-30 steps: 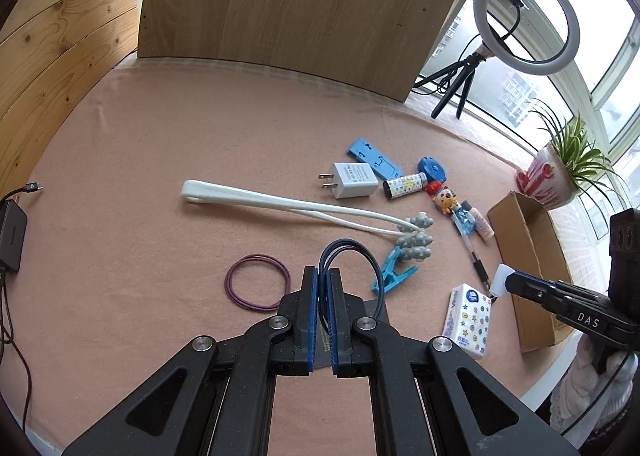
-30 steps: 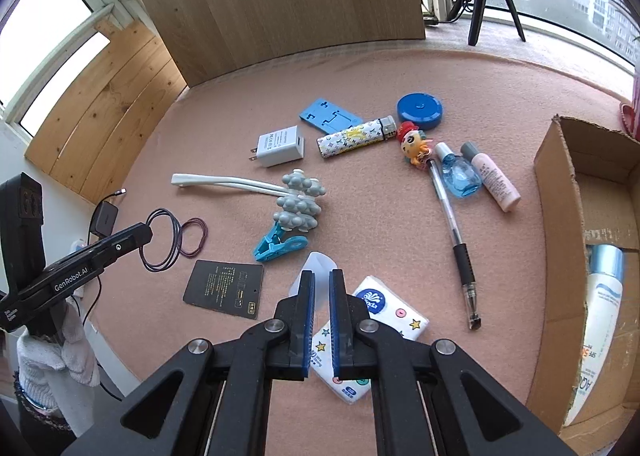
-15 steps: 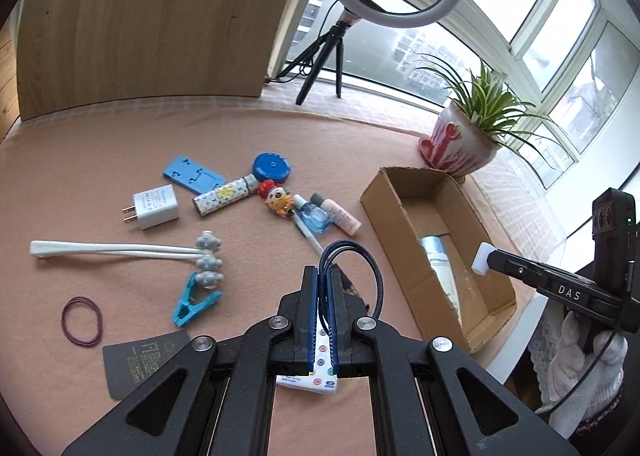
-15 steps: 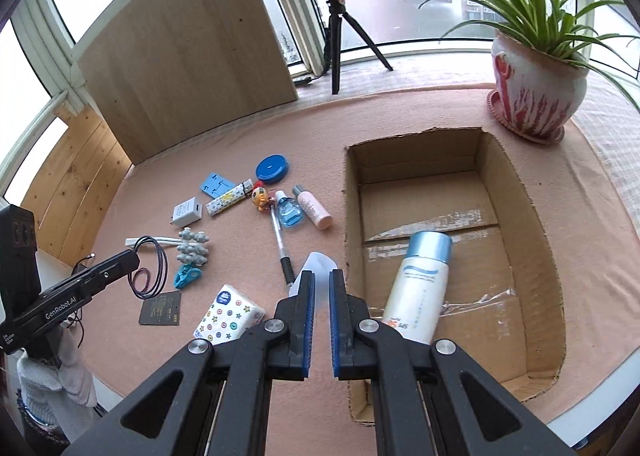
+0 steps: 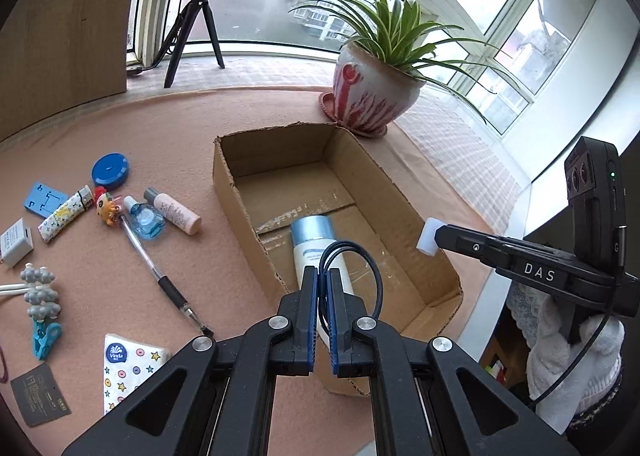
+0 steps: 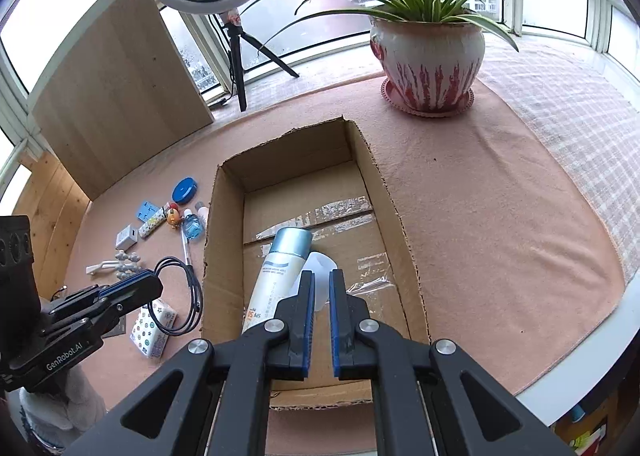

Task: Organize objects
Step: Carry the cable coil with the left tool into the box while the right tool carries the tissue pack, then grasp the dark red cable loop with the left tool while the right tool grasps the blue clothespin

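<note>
An open cardboard box [image 5: 224,184] [image 6: 212,248] lies on the pink cloth, with a white sunscreen bottle [image 5: 310,240] [image 6: 276,276] flat inside it. My left gripper [image 5: 323,276] [image 6: 148,284] is shut on a black cord loop [image 5: 377,284] [image 6: 200,298]. In its own view it hangs over the box's near left wall. My right gripper [image 6: 321,276] [image 5: 434,238] is shut on a small white translucent piece [image 6: 320,262] [image 5: 427,236] and hovers above the inside of the box, beside the bottle.
Left of the box lie a blue round tape measure [image 5: 110,170], a pink bottle [image 5: 176,212], a small blue bottle [image 5: 146,222], a pen [image 5: 160,276], a tissue pack [image 5: 124,368] and several other small items. A potted plant [image 5: 372,96] stands behind the box. The table edge runs close on the right.
Both grippers swept right from above the loose objects to above the box, each still holding its thing. The black card and purple band slid to the left edge of view.
</note>
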